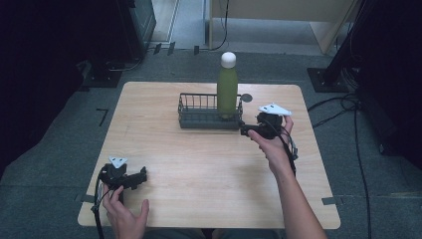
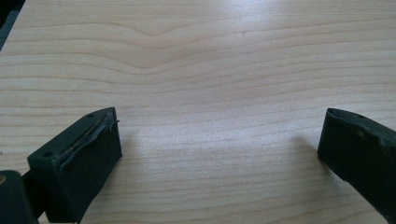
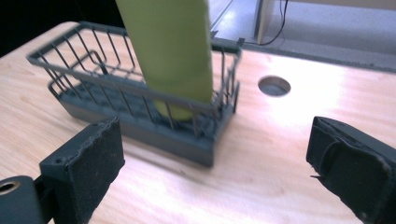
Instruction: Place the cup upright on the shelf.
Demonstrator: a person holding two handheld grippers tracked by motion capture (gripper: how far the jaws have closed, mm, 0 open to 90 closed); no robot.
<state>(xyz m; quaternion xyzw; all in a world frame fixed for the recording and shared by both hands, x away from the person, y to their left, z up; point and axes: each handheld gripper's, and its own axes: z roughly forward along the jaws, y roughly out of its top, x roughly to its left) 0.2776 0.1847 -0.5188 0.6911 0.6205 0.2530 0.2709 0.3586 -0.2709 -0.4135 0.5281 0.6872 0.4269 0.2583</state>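
Observation:
A green bottle with a white cap stands upright in the right end of a dark wire basket at the back middle of the table. In the right gripper view the bottle rises out of the basket just ahead of the jaws. My right gripper sits just right of the basket, open, with nothing between its jaws. My left gripper rests near the table's front left corner, open over bare wood.
The light wooden table has a round cable hole behind the basket's right end, also seen as a hole in the right gripper view. Cables lie on the grey floor to the right. Dark stands flank the table.

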